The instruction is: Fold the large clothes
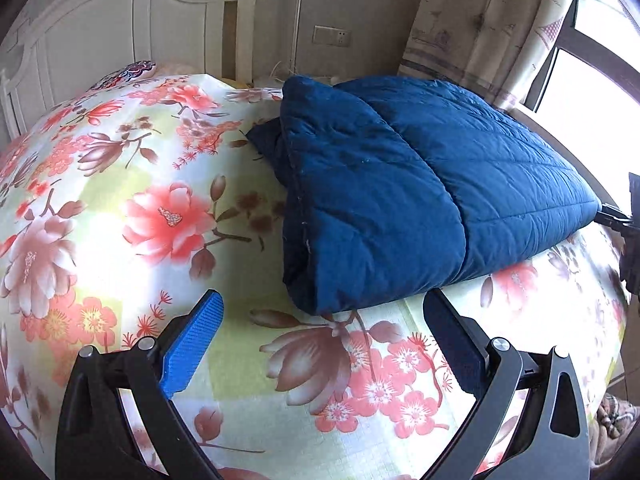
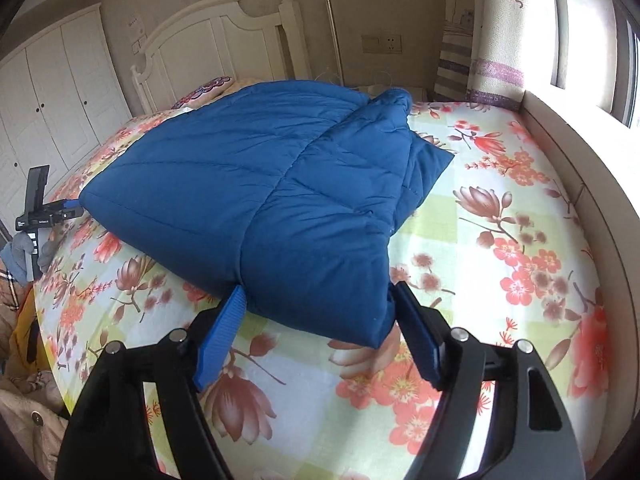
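Note:
A dark blue quilted padded coat (image 1: 404, 184) lies folded on the floral bedsheet (image 1: 120, 208). My left gripper (image 1: 324, 300) is open, just short of the coat's near folded edge, with nothing between its blue pads. My right gripper (image 2: 318, 294) is open, its jaws standing on either side of the coat's near corner (image 2: 320, 272) without closing on it. In the right wrist view the left gripper (image 2: 60, 210) shows at the coat's far left corner. In the left wrist view the right gripper (image 1: 618, 216) shows at the coat's right corner.
A white headboard (image 2: 224, 40) and a patterned pillow (image 2: 204, 90) are at the bed's far end. A white wardrobe (image 2: 52, 92) stands to the left. A curtain (image 1: 488, 24), a window and a ledge (image 2: 568, 152) run along the bed's far side. Clothes (image 2: 28, 392) lie beside the bed.

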`<state>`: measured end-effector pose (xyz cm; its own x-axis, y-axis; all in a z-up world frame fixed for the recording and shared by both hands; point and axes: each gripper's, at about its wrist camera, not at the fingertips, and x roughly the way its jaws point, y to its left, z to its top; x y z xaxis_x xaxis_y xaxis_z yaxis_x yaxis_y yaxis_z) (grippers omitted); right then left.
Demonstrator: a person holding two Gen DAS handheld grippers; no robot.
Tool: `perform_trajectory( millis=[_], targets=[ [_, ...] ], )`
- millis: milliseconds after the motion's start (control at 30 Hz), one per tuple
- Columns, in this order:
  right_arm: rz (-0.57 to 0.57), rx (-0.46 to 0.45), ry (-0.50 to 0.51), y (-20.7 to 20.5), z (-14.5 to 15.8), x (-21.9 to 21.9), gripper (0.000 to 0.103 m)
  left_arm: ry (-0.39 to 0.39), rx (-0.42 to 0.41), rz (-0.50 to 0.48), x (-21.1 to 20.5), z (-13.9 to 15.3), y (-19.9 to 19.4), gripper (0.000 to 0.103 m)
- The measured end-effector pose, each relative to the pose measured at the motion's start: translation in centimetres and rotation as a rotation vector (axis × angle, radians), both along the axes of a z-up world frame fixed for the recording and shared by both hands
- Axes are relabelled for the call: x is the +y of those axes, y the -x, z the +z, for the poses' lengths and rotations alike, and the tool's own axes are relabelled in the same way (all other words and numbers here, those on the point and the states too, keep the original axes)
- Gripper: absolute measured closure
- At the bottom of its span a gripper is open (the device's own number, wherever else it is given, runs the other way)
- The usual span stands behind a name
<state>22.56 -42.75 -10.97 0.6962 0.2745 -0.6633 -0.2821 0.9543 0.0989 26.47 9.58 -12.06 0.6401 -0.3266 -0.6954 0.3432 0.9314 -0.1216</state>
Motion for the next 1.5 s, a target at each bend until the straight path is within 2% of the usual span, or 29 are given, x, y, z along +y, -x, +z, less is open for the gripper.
perform_trajectory(
  millis=[100,200,233,267,300,367,400,467,567,700,933,1067,1100,1133,1167,1200,1233,1267,1300,1333,1400,1467,1500],
  targets=[
    [-0.011,-0.019,0.021,0.2,0.2,0.4,0.032,0.022,0.0,-0.027,-0.9,0.7,-0.7,0.005],
    [-0.028,-0.023,0.018,0.1,0.1,0.4,0.032,0.012,-0.008,-0.076,-2.7,1.0,-1.5,0.005],
    [-0.033,-0.025,0.02,0.1,0.1,0.5,0.031,0.042,-0.019,-0.096,-3.1,1.2,-1.7,0.013],
    [-0.034,-0.032,0.022,0.2,0.1,0.7,0.032,0.066,-0.037,-0.099,-3.5,1.4,-1.7,0.028],
    [-0.022,-0.043,0.018,0.3,0.1,0.8,0.044,0.067,-0.055,-0.092,-3.9,1.5,-1.5,0.033],
    [-0.02,-0.068,0.038,0.9,0.3,1.4,0.068,0.069,-0.07,-0.081,-4.1,1.6,-1.0,0.054],
    [-0.021,-0.074,0.048,1.3,0.6,1.6,0.077,0.079,-0.073,-0.079,-3.8,1.7,-0.7,0.057],
    [-0.013,-0.092,0.065,2.1,1.1,1.9,0.081,0.093,-0.077,-0.093,-3.3,2.1,0.5,0.073],
    [0.016,-0.118,0.061,4.3,2.6,2.7,0.083,0.068,-0.097,-0.11,-2.8,3.3,3.2,0.076],
    [0.093,-0.133,0.067,9.8,3.8,4.0,0.084,0.067,-0.112,-0.132,-1.1,4.3,8.6,0.077],
    [0.137,-0.078,0.008,19.3,1.2,4.4,0.084,0.106,-0.069,-0.108,0.9,2.1,17.9,0.076],
    [0.115,-0.05,-0.033,21.7,-0.4,3.4,0.081,0.129,-0.063,-0.093,1.2,0.9,21.1,0.075],
    [0.103,-0.041,-0.035,22.0,-0.6,3.1,0.073,0.138,-0.052,-0.091,1.3,0.5,21.6,0.075],
    [0.089,-0.033,-0.039,22.0,-0.6,2.6,0.06,0.146,-0.044,-0.088,1.5,0.2,21.8,0.073],
    [0.065,-0.035,-0.044,22.2,-0.2,2.1,0.052,0.137,-0.038,-0.067,1.8,0.1,22.0,0.058],
    [0.038,-0.056,-0.045,22.3,0.5,1.6,0.041,0.118,-0.043,-0.046,2.0,0.3,22.2,0.051],
    [0.002,-0.099,-0.046,22.7,1.8,1.0,0.035,0.094,-0.061,-0.021,2.3,0.8,22.5,0.035],
    [-0.038,-0.138,-0.033,22.7,3.1,0.4,0.033,0.057,-0.105,0.025,2.6,1.8,22.9,0.009],
    [-0.082,-0.177,-0.009,22.8,4.5,0.2,0.03,0.031,-0.154,0.065,3.0,2.9,23.2,0.004],
    [-0.113,-0.224,0.016,22.5,6.4,0.5,0.027,0.008,-0.226,0.096,3.1,4.5,23.6,0.004],
    [-0.092,-0.271,0.02,21.1,9.0,1.7,0.023,-0.01,-0.312,0.11,2.5,7.8,23.0,0.004],
    [-0.072,-0.315,0.029,18.8,11.4,4.4,0.014,-0.025,-0.356,0.146,1.0,10.7,21.2,0.004],
    [-0.065,-0.319,0.042,16.9,12.3,6.4,0.006,-0.037,-0.354,0.176,-0.4,12.2,19.2,0.004]
  ],
)
